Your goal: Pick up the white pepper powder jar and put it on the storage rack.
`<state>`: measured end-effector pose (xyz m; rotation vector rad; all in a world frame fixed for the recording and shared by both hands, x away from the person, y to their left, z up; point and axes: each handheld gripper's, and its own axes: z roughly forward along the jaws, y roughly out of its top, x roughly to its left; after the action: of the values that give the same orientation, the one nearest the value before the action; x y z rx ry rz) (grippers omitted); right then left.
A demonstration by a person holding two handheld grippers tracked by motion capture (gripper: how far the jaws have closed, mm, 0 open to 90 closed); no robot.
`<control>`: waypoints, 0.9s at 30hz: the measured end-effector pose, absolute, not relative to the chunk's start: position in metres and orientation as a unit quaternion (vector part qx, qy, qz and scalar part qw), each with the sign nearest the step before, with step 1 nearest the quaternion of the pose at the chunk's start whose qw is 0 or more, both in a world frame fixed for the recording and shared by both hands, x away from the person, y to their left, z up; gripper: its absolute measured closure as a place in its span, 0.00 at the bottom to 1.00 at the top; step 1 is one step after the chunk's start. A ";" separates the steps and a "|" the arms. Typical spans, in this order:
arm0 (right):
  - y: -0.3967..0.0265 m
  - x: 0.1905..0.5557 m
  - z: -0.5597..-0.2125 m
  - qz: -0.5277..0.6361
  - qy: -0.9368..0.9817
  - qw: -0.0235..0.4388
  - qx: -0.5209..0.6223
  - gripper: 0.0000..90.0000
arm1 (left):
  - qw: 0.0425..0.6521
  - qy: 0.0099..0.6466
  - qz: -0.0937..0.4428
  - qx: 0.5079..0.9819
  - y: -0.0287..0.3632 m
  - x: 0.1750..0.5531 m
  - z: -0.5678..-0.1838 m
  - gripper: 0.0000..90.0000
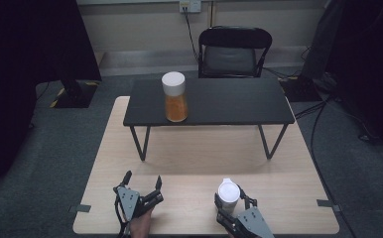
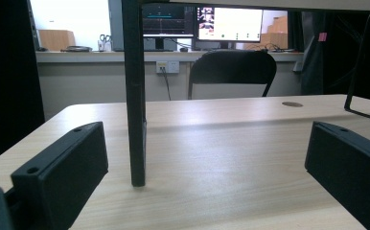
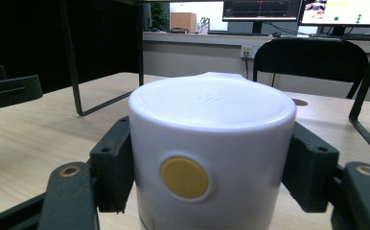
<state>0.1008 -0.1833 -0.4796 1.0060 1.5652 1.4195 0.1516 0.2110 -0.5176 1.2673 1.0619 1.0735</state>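
Right gripper (image 1: 229,202) fingers pinching white jar (image 1: 228,191), near bench (image 1: 204,163) front edge, well short of black stand (image 1: 209,101); left gripper (image 1: 141,184) fingers spread, empty, left of jar; bare bench between jar and stand legs; orange jar (image 1: 174,96) atop stand

A small raised table (image 1: 209,101) stands on the wooden table (image 1: 204,163) at twelve o'clock, bearing a jar (image 1: 174,96) toward its ten o'clock corner. A chair (image 1: 234,52) stands behind. At five o'clock a container (image 1: 228,192) sits between the right gripper (image 1: 229,204) jaws; the left gripper (image 1: 142,183) rests at seven o'clock.
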 end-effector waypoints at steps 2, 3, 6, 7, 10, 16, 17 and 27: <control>-0.184 0.101 -0.479 0.558 0.617 0.388 0.397 0.34 | 0.552 0.449 0.454 0.536 0.211 0.152 -0.518 0.00; -0.184 0.101 -0.478 0.558 0.617 0.387 0.397 0.34 | 0.552 0.449 0.454 0.536 0.211 0.152 -0.518 0.00; -0.186 0.102 -0.476 0.558 0.618 0.383 0.400 0.34 | 0.552 0.449 0.454 0.536 0.211 0.152 -0.518 0.00; -0.186 0.102 -0.476 0.558 0.618 0.382 0.401 0.34 | 0.552 0.449 0.454 0.536 0.211 0.152 -0.518 0.00; -0.187 0.103 -0.474 0.558 0.620 0.378 0.401 0.34 | 0.552 0.449 0.454 0.536 0.211 0.152 -0.518 0.00; -0.189 0.104 -0.469 0.559 0.622 0.376 0.398 0.34 | 0.552 0.449 0.454 0.536 0.211 0.152 -0.518 0.00; -0.189 0.104 -0.468 0.559 0.623 0.376 0.397 0.34 | 0.552 0.449 0.454 0.536 0.211 0.152 -0.518 0.00; -0.192 0.111 -0.453 0.562 0.630 0.372 0.386 0.34 | 0.552 0.449 0.454 0.536 0.211 0.152 -0.518 0.00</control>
<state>0.1105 -0.1922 -0.4529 0.9894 1.6144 1.4408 0.1516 0.2110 -0.5176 1.2677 1.0617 1.0735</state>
